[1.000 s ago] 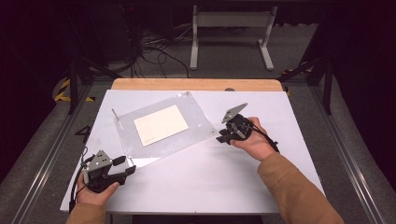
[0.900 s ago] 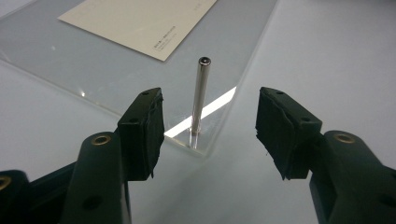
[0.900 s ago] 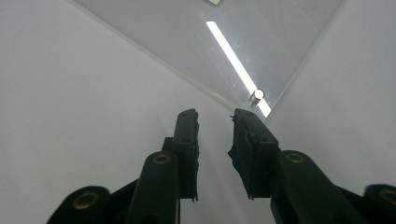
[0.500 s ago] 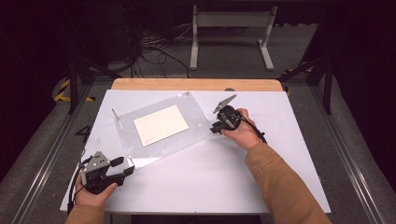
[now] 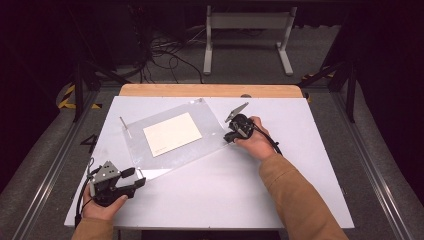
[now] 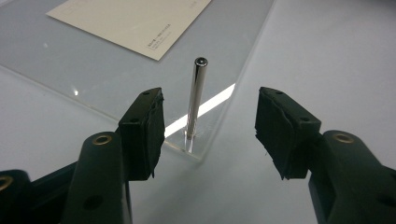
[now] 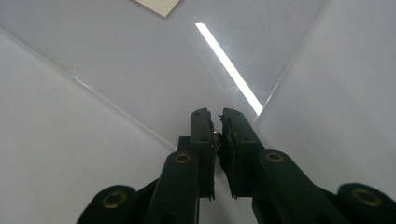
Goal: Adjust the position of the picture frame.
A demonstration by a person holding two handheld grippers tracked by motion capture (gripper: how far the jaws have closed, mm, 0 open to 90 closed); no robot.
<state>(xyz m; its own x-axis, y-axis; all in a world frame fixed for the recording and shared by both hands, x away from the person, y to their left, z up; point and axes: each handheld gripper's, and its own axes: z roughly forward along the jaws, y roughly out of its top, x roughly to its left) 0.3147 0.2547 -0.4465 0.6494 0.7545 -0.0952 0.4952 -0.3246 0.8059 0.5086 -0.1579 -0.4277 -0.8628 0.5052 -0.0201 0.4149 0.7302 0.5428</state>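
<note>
Now your right tool (image 7: 217,122) has just been closing and pinches a small metal pin (image 7: 216,136) at the acrylic plate's (image 5: 200,150) near right corner. Since a second ago, that hand has slid in toward the plate. Ahead of your left tool (image 6: 210,126), another pin (image 6: 195,100) stands upright, long axis vertical, between the spread jaws, untouched. Your left hand (image 5: 102,207) rests low on the surface (image 5: 300,165).

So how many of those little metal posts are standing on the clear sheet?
3, maybe more hidden: one post between the left hand-held gripper's open jaws, one at the far-left corner, one pinched in the right hand-held gripper.
</note>
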